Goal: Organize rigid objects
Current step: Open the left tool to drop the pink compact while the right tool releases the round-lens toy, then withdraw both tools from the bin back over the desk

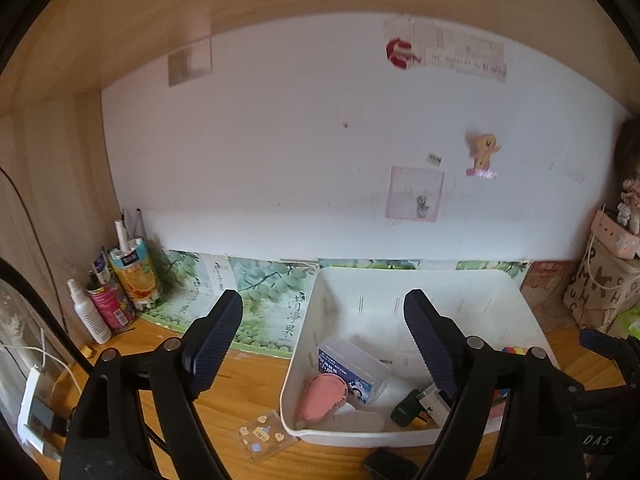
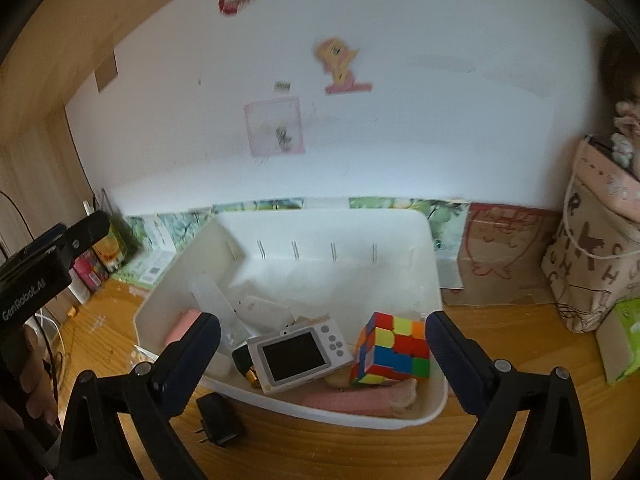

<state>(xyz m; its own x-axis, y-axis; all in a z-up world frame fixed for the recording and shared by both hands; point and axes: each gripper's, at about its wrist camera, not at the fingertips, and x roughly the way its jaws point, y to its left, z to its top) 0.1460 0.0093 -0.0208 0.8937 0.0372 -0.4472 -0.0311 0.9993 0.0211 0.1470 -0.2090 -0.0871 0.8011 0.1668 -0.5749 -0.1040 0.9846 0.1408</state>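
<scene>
Legibly, left gripper [image 2: 86, 232] housing reads "GenRobot.AI" — bag [image 2: 592, 264] letter-printed.

In the left wrist view, the black right-hand finger [image 1: 430, 340] is hiding part of the multicoloured puzzle cube [image 1: 513, 349]. The bottom edge is cutting off a black plug adapter [image 1: 384, 465]. Small print on the blue-labelled clear plastic box [image 1: 352, 368] is staying unreadable.

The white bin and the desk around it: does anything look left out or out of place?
Yes. A black plug adapter and a clear sticker case lie on the desk just outside the white bin, while the cube and camera sit inside.
</scene>
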